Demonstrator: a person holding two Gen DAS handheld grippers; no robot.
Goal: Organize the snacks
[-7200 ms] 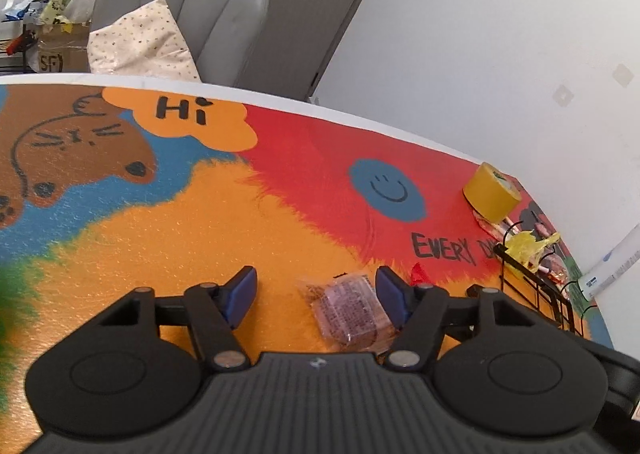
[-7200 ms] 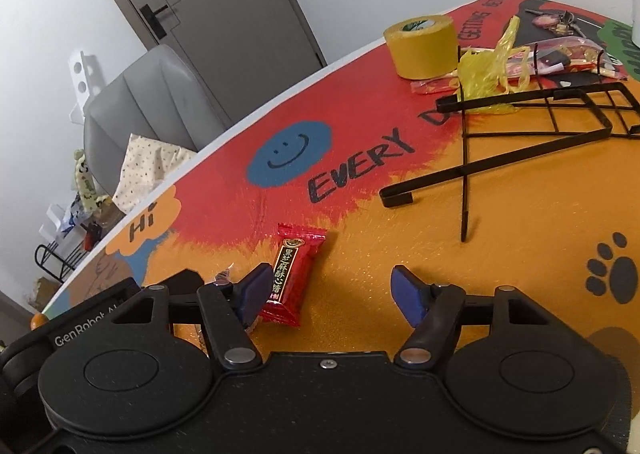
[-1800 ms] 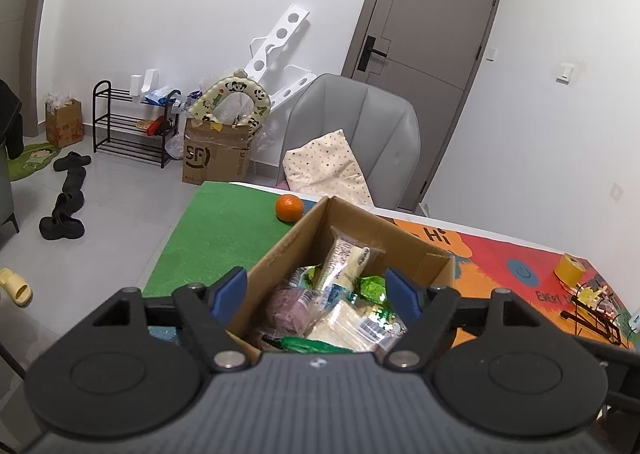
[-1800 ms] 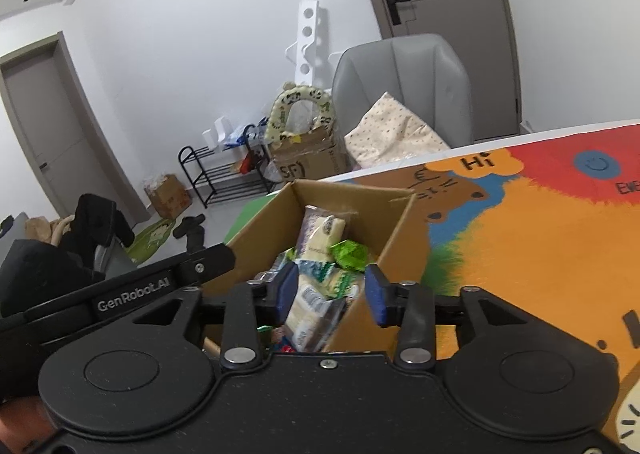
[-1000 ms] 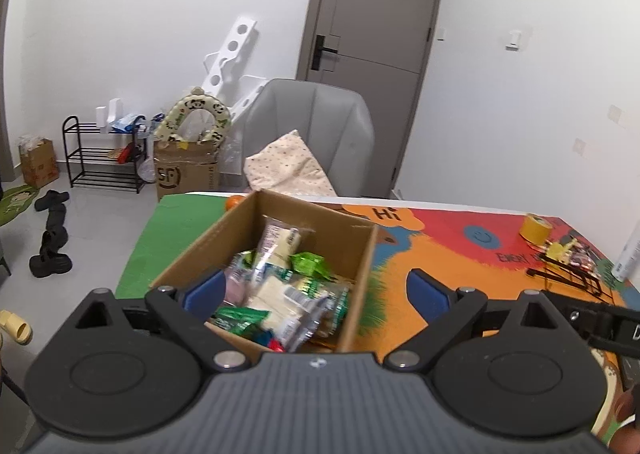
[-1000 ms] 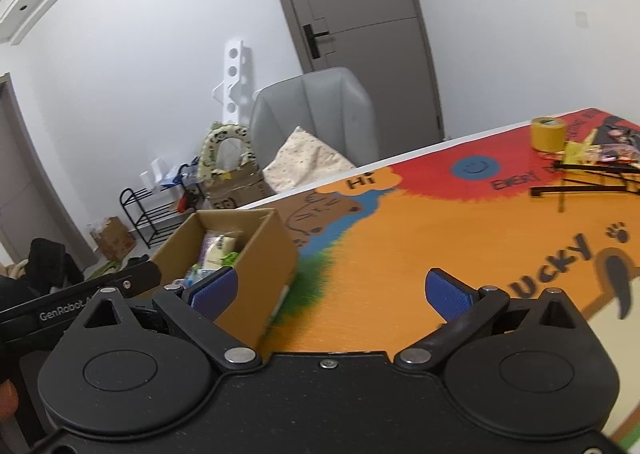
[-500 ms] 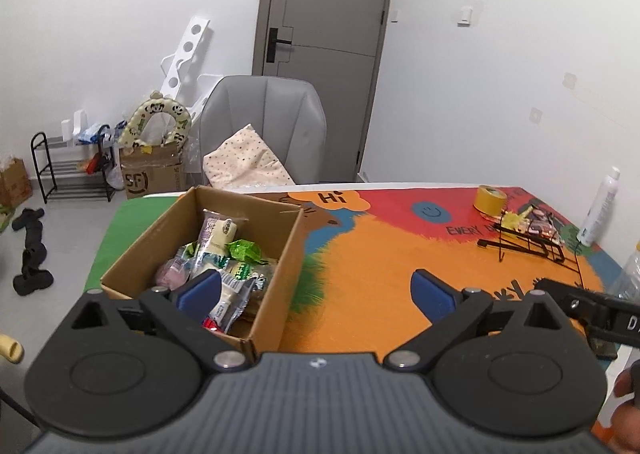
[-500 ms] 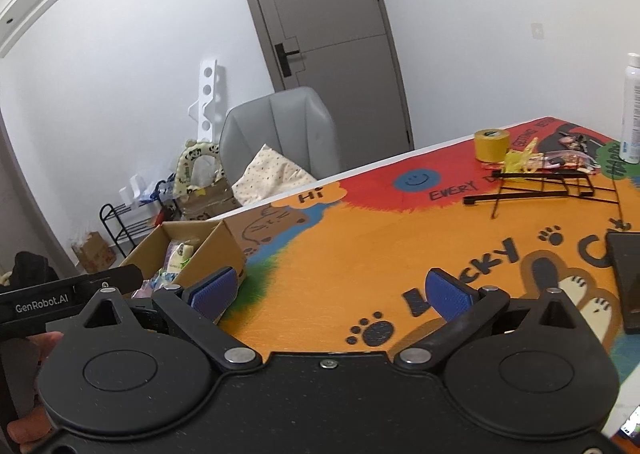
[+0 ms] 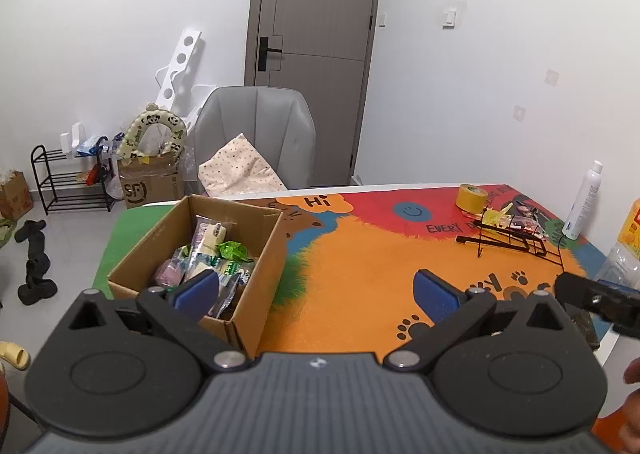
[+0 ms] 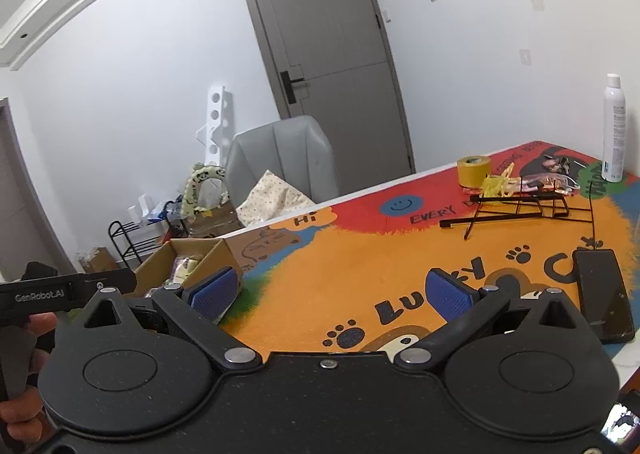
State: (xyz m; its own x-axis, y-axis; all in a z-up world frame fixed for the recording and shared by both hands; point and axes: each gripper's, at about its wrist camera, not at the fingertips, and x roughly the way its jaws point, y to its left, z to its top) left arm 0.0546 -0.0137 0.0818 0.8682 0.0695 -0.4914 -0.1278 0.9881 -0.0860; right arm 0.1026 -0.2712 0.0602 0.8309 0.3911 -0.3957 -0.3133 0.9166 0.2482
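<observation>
A brown cardboard box [image 9: 256,278] stands at the left end of the colourful table mat [image 9: 360,254]. It holds several wrapped snacks [image 9: 208,250], among them a pale packet and a green one. The box also shows in the right wrist view [image 10: 208,254]. My left gripper [image 9: 316,292] is open and empty, held back and above the table's near edge, right of the box. My right gripper [image 10: 338,294] is open and empty over the orange part of the mat.
A yellow tape roll [image 9: 472,198], a black wire rack [image 9: 512,240] with wrappers, and a white spray bottle [image 10: 614,130] stand at the far right. A black phone [image 10: 604,298] lies at the near right. A grey chair [image 9: 256,134] stands behind the table.
Both grippers have pulled back and up from the box, opened wide, and turned right, so more of the table shows. Earlier a brown snack and a red snack lay on the mat.
</observation>
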